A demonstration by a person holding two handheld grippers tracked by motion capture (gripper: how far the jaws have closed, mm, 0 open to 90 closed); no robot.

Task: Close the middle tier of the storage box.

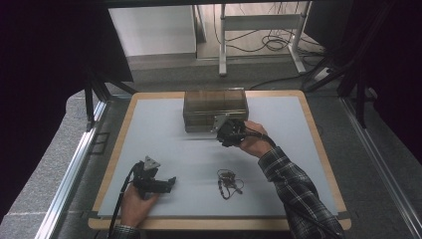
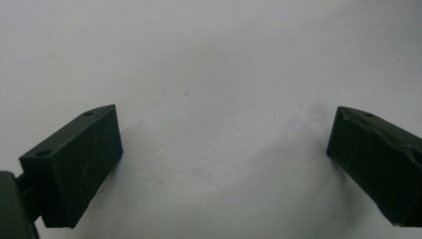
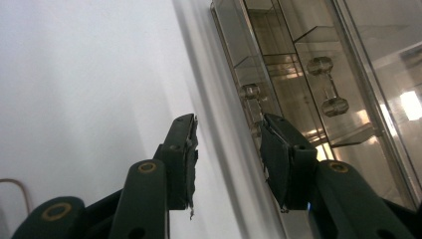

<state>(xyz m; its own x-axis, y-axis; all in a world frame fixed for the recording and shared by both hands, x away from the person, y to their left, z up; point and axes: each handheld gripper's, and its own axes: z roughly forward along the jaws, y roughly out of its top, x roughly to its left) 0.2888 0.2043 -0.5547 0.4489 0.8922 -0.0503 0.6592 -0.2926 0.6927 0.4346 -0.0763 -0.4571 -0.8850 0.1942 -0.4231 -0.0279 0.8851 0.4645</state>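
A smoky clear drawer box [image 1: 214,107] stands at the back middle of the white mat [image 1: 159,129]. My right gripper [image 1: 222,127] is at the box's front right corner, pointing at it. In the right gripper view its jaws [image 3: 226,122] stand apart, open, along the box front [image 3: 298,50]. The right jaw's tip sits just below a small clear drawer handle [image 3: 249,92]; I cannot tell whether they touch. My left gripper [image 1: 170,182] rests low at the front left of the mat. It is open [image 2: 226,124], with bare mat between its jaws. A small tangled chain [image 1: 229,183] lies on the mat near the front.
The mat lies on a wooden board [image 1: 318,144] whose rim shows all round. A second clear handle [image 3: 327,84] sits farther along the box front. Behind the table are a desk frame [image 1: 259,30] and cables on the floor. Metal rails [image 1: 69,169] run along both sides.
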